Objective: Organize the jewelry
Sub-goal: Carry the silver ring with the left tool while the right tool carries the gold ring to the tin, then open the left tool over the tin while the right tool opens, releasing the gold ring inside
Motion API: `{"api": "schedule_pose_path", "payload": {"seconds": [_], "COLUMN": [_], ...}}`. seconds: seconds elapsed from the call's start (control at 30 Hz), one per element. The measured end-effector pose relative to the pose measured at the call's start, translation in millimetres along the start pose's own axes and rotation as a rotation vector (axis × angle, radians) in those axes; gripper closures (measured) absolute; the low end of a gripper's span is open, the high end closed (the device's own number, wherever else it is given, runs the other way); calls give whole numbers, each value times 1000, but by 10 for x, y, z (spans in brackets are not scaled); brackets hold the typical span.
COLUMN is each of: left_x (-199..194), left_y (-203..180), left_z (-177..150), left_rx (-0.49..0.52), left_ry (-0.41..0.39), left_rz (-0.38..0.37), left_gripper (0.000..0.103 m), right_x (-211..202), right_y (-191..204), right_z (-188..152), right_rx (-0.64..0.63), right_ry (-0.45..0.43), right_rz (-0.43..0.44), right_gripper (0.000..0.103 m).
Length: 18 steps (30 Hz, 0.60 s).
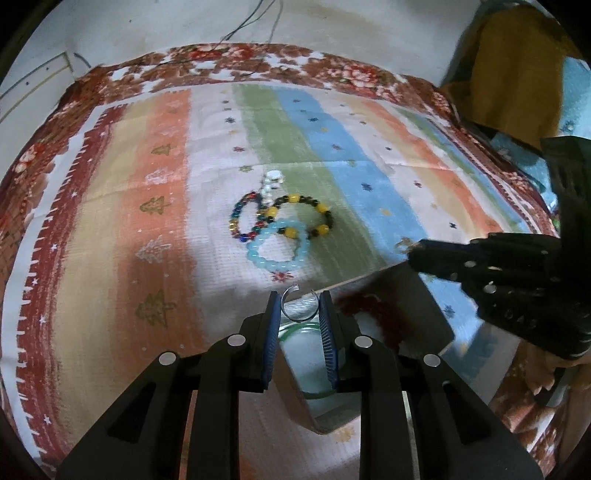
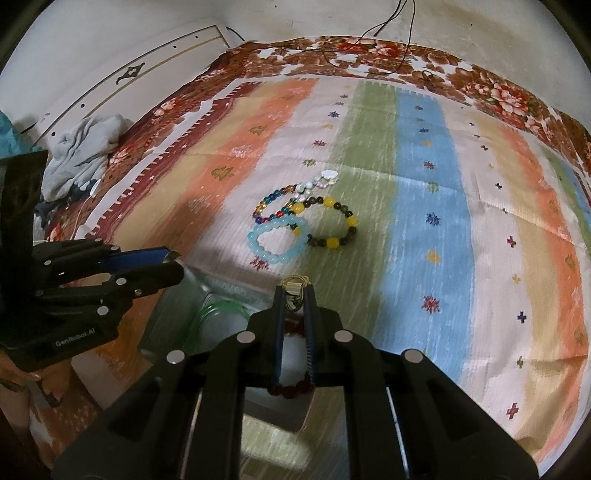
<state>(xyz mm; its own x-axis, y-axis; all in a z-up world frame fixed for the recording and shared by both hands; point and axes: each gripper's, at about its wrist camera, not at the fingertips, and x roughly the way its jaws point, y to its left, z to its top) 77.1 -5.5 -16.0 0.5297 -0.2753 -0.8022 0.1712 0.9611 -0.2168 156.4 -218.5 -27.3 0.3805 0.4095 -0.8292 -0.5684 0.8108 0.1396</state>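
My left gripper (image 1: 299, 314) is shut on a small open silver ring (image 1: 298, 318), held over a clear box (image 1: 293, 373) with a green bangle (image 1: 300, 326) inside. My right gripper (image 2: 295, 295) is shut on a small gold piece of jewelry (image 2: 294, 287) above the same box (image 2: 207, 291), where dark red beads (image 2: 291, 390) lie. Farther out on the striped cloth (image 2: 417, 206) lie a light blue bead bracelet (image 2: 279, 240), a yellow-and-dark bead bracelet (image 2: 332, 242), a multicoloured bead bracelet (image 2: 271, 201) and a white pearl piece (image 2: 327, 177). Each gripper shows in the other's view: the right gripper (image 1: 413, 254), the left gripper (image 2: 173, 262).
A floral blanket (image 2: 369, 51) borders the striped cloth at the back, with thin black cables (image 2: 380, 26) on it. A heap of grey clothes (image 2: 85, 147) lies at the left. A mustard cloth (image 1: 517, 74) hangs at the right. A person's hand (image 1: 554, 376) holds the right gripper.
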Motion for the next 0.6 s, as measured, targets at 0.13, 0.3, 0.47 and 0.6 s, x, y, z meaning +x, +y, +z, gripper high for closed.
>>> {"api": "schedule_pose_path", "payload": {"seconds": [0.13, 0.3, 0.47, 0.6], "left_x": [-16, -20, -8, 15], "left_y": [-82, -153, -206, -231], "left_z": [-54, -121, -176, -186], "left_rx": [25, 48, 63, 71], "left_ry": [-6, -3, 1, 9], "left_rz": [-9, -18, -24, -23], "left_gripper": [82, 82, 82, 82], "right_x": [-25, -68, -92, -103], "right_y": [17, 32, 53, 75], "right_z": [-103, -190, -270, -283], "right_rx": [8, 15, 23, 22], "right_ry": [6, 6, 13, 13], "right_rz": [33, 51, 84, 97], "right_gripper": [92, 92, 92, 92]}}
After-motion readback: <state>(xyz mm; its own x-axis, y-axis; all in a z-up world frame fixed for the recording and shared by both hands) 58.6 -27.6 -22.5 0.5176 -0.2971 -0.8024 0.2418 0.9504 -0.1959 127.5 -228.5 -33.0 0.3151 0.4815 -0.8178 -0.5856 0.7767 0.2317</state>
